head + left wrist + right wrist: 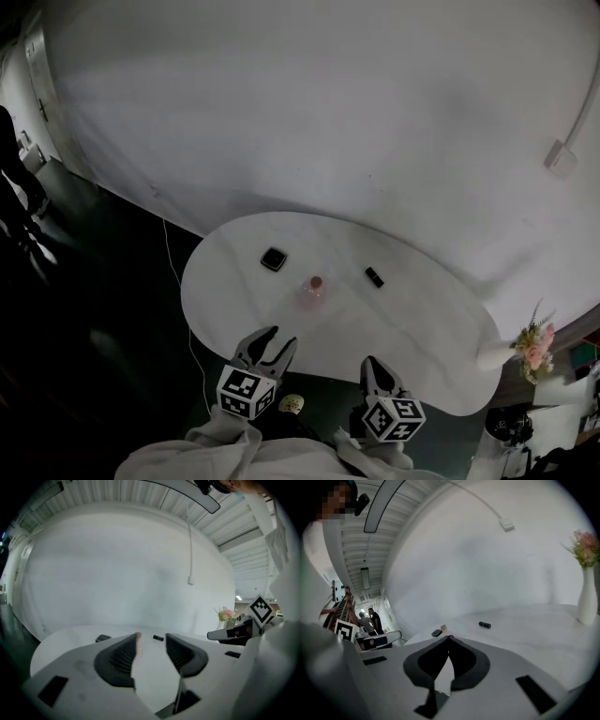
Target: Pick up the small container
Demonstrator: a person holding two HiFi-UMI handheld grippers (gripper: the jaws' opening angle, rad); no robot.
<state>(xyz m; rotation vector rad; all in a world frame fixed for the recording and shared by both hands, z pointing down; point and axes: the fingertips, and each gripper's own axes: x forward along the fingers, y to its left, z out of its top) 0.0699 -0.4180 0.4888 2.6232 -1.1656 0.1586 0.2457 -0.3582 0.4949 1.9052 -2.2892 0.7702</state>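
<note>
The small container (313, 289), a clear pinkish pot with a darker cap, stands upright near the middle of a white oval table (422, 328). A flat black square thing (273, 259) lies just to its left and a little farther back, and a short black oblong thing (374, 277) lies to its right; both sit apart from it. A white vase of pink flowers (585, 599) stands at the table's right end, well away.

Both grippers hang at the near edge of the table, well short of the container, with bare tabletop between them and it. The left gripper (274, 336) has its jaws part-way apart with nothing between them; in the left gripper view the container's cap peeks past the inner edge of the left jaw, far beyond. The right gripper (373, 364) has its jaw tips pressed together and holds nothing.

A curved white backdrop (328, 112) rises behind the table, and a thin cable (176, 267) trails over the dark floor on the left. People (370, 619) stand far off in the right gripper view
</note>
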